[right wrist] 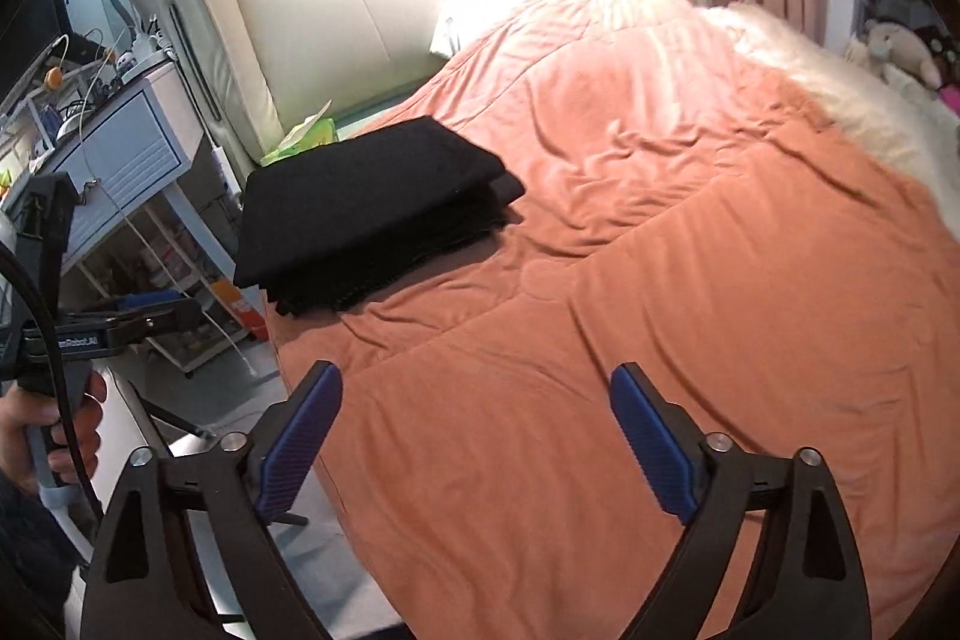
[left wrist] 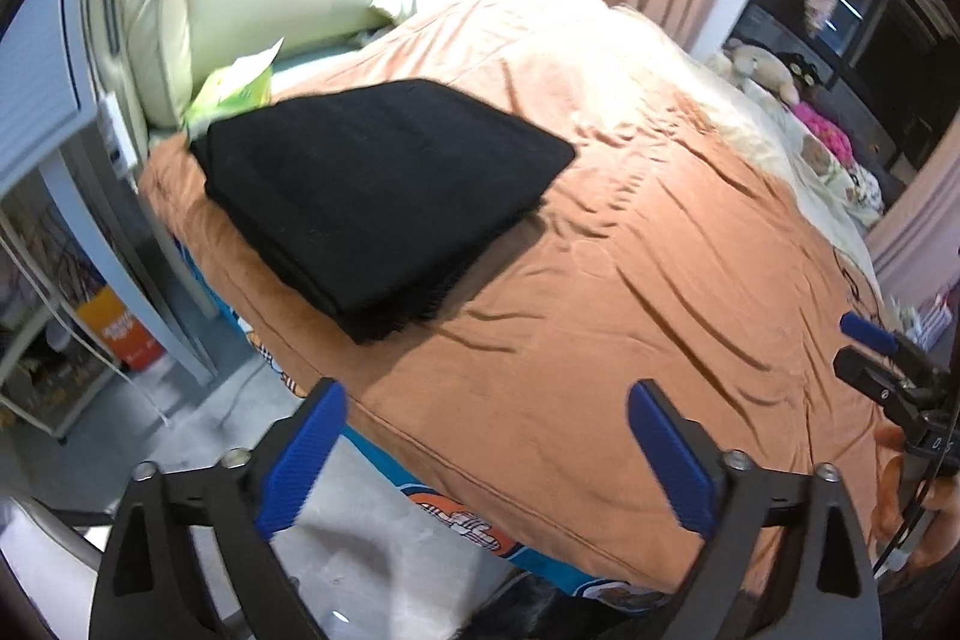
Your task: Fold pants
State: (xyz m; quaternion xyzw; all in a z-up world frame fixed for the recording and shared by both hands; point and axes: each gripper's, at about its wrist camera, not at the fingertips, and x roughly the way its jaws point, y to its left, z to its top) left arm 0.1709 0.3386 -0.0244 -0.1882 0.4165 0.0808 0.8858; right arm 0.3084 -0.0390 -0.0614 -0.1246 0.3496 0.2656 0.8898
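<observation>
The black pants (left wrist: 384, 196) lie folded into a compact stack on the orange bedspread (left wrist: 660, 280), centre left in the left wrist view, near the bed's left edge and just in front of a green packet (left wrist: 240, 91) by the cream headboard (right wrist: 336, 16). The left gripper (left wrist: 486, 451) and the right gripper (right wrist: 477, 439) both stand wide with nothing between the blue pads, well apart from the stack at the bottom of their frames. In my judgement the fold is complete; a good finish is a clean retreat without brushing the stack, whose lower layers jut slightly at its near edge.
</observation>
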